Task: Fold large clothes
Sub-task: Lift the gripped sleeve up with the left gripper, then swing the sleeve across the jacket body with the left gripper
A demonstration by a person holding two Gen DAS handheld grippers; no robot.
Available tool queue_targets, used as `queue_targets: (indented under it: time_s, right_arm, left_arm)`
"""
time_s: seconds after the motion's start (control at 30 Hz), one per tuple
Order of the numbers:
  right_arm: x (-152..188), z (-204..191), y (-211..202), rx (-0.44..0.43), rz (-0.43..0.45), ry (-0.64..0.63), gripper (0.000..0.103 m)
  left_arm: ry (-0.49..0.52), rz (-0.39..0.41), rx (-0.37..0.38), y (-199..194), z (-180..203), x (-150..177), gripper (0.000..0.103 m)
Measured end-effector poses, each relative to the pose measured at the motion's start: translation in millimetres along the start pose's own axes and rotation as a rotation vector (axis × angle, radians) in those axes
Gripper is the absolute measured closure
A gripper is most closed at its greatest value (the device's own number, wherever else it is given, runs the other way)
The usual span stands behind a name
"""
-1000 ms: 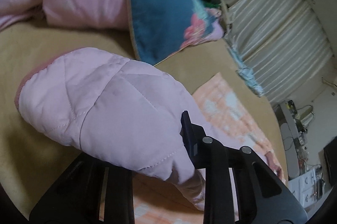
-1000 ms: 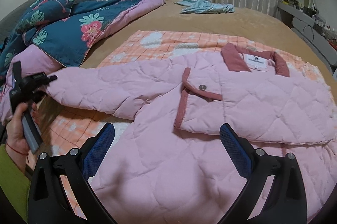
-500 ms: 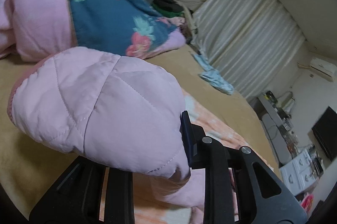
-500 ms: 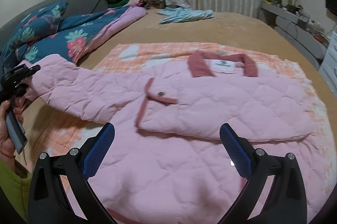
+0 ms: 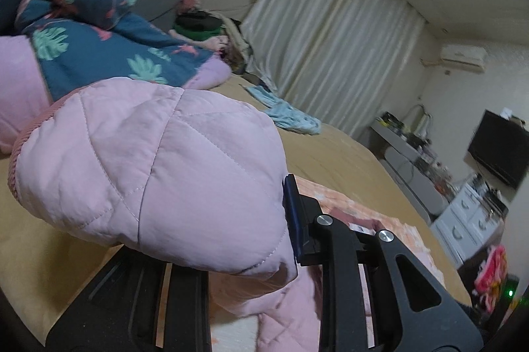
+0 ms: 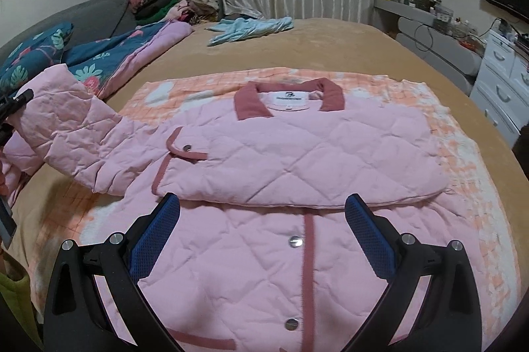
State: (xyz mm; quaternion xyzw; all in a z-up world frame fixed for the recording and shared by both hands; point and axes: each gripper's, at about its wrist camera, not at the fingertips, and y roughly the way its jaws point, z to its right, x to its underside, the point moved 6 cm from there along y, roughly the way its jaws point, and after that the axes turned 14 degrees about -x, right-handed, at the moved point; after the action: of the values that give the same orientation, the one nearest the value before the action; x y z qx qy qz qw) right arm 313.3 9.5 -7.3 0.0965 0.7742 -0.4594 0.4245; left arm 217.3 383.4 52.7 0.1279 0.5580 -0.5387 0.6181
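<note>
Two low wrist views (shared pink jacket [image 6: 297, 153])

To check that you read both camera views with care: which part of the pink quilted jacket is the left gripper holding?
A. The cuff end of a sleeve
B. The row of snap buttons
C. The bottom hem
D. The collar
A. The left gripper is shut on the sleeve near its ribbed cuff, lifted off the bed, while the collar lies flat and the right gripper hangs open over the jacket.
</note>
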Motion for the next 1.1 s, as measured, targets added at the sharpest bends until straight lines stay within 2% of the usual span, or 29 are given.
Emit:
queue_targets:
  time_s: [0.27,0.53,0.7,0.83,1.1]
  right_arm:
    - [-6.5,25.6,-29.8,0.054,0.051,0.001,0.004]
    - [1.8,53.6,-52.1,0.062,0.091,0.045,0.004]
    - [8.1,66.3,-62.7,0.087,0.099,0.036,0.004]
    - [11.4,73.3,-71.5,0.066,0.113,0.045,0.004]
    - [17.0,88.1,-90.1,0.132,0.145,0.003,0.004]
  left_arm:
    - [0.090,-0.021,0.053,-7.0,42.0,17.1,0.088]
    - [0.153,-0.074,0.075,-7.8,85.9,33.1,0.089]
    - [0.200,-0.071,0.067,-12.5,111.7,35.8,0.089]
    - [0.238,-0.082,0.058,-12.0,134.9,44.1,0.090]
    - [0.325,-0.098,0.047,-11.9,176.8,65.2,0.090]
